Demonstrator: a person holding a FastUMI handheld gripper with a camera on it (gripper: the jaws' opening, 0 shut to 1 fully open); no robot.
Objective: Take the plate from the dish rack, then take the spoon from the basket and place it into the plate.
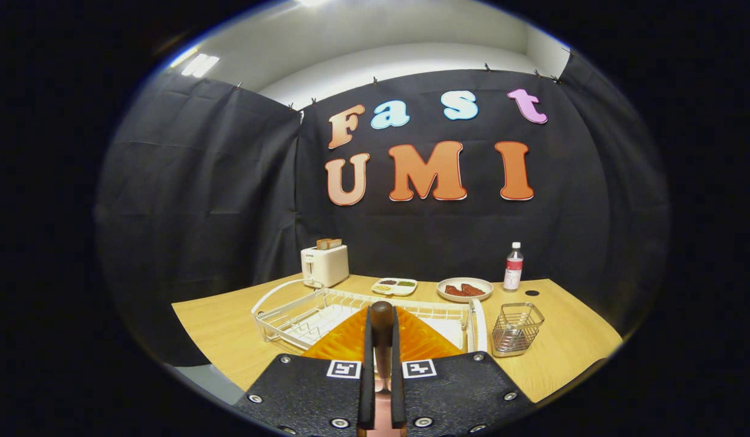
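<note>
Both fingers of the gripper [381, 340] pinch the spoon [381, 321] handle above the orange plate [423, 341]; released crooked, it may slide off.

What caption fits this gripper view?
Gripper shut on spoon above orange plate, by dish rack.

The hand-held gripper [381, 364] has two broad, textured plates studded with silver screws, each bearing a square black-and-white marker near its inner top corner.
</note>
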